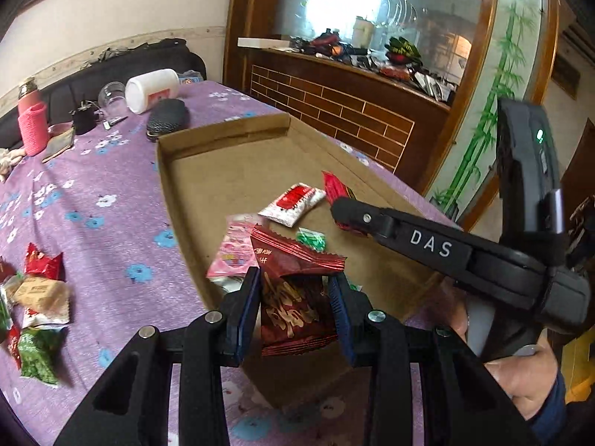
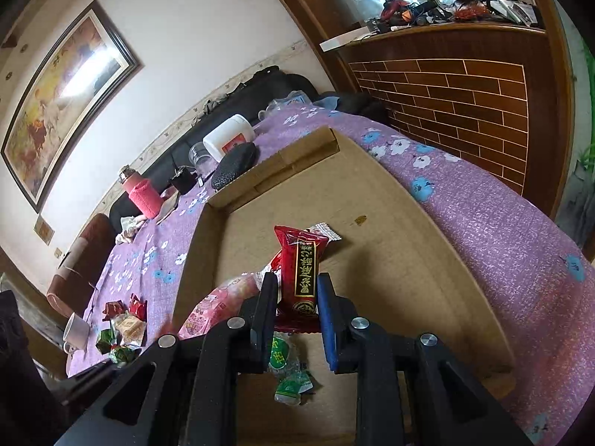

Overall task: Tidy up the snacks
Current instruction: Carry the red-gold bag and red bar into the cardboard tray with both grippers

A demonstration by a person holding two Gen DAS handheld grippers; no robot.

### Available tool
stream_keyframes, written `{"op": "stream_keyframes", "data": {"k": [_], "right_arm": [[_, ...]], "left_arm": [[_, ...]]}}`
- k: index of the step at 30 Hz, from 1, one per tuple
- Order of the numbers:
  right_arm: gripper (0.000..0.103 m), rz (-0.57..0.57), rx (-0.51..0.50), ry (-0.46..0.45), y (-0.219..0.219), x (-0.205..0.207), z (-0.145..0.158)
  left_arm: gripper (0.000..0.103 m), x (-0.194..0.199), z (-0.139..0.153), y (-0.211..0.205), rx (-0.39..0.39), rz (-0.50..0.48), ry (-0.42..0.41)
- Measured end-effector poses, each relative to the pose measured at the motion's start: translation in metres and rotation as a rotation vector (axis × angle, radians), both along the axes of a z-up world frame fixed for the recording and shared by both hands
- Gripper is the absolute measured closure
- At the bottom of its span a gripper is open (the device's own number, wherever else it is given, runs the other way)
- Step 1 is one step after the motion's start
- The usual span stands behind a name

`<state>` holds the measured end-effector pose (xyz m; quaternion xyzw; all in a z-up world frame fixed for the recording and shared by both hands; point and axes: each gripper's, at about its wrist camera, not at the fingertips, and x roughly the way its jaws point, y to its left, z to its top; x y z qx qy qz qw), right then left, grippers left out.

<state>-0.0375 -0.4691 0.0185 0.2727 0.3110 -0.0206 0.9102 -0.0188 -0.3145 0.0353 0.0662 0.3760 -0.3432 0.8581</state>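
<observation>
My left gripper (image 1: 295,291) is shut on a dark red snack packet (image 1: 293,312) and holds it over the near end of a shallow cardboard tray (image 1: 223,171). My right gripper (image 2: 297,293) is shut on a bright red packet with a black-and-gold label (image 2: 301,267), upright over the same tray (image 2: 390,260). In the left wrist view the right gripper (image 1: 340,210) reaches in from the right above the tray. A white-and-red packet (image 1: 292,204), a pink packet (image 1: 232,249) and green candies (image 2: 288,368) lie in the tray.
A pile of loose snacks (image 1: 33,297) lies on the purple flowered tablecloth (image 1: 111,223), left of the tray. At the far end stand a pink bottle (image 1: 31,122), a tipped white jar (image 1: 152,89), a glass and a black case (image 1: 167,119). A white cup (image 2: 76,330) stands near the pile.
</observation>
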Motion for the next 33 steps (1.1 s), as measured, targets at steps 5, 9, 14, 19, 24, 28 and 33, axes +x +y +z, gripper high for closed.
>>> {"op": "stream_keyframes", "data": {"k": [5, 9, 14, 19, 24, 28, 33], "right_arm": [[0.080, -0.001, 0.000, 0.019, 0.000, 0.002, -0.004], [0.080, 0.000, 0.001, 0.029, 0.000, 0.003, -0.005], [0.080, -0.001, -0.004, 0.037, 0.001, 0.005, -0.006], [0.080, -0.001, -0.009, 0.043, 0.002, 0.005, -0.006], [0.080, -0.003, -0.011, 0.043, 0.002, 0.005, -0.006], [0.080, -0.005, -0.011, 0.045, 0.002, 0.005, -0.007], [0.080, -0.010, -0.012, 0.042, 0.002, 0.004, -0.007]], "left_arm": [[0.068, 0.005, -0.009, -0.001, 0.017, -0.005, 0.020], [0.068, 0.005, -0.012, 0.001, 0.018, -0.003, 0.027], [0.068, 0.001, -0.013, -0.001, 0.022, -0.012, 0.028], [0.068, 0.000, -0.013, -0.001, 0.025, -0.014, 0.027], [0.067, -0.001, -0.013, 0.000, 0.022, -0.013, 0.027], [0.067, -0.001, -0.013, 0.000, 0.023, -0.014, 0.028], [0.062, -0.001, -0.013, 0.000, 0.021, -0.011, 0.030]]}}
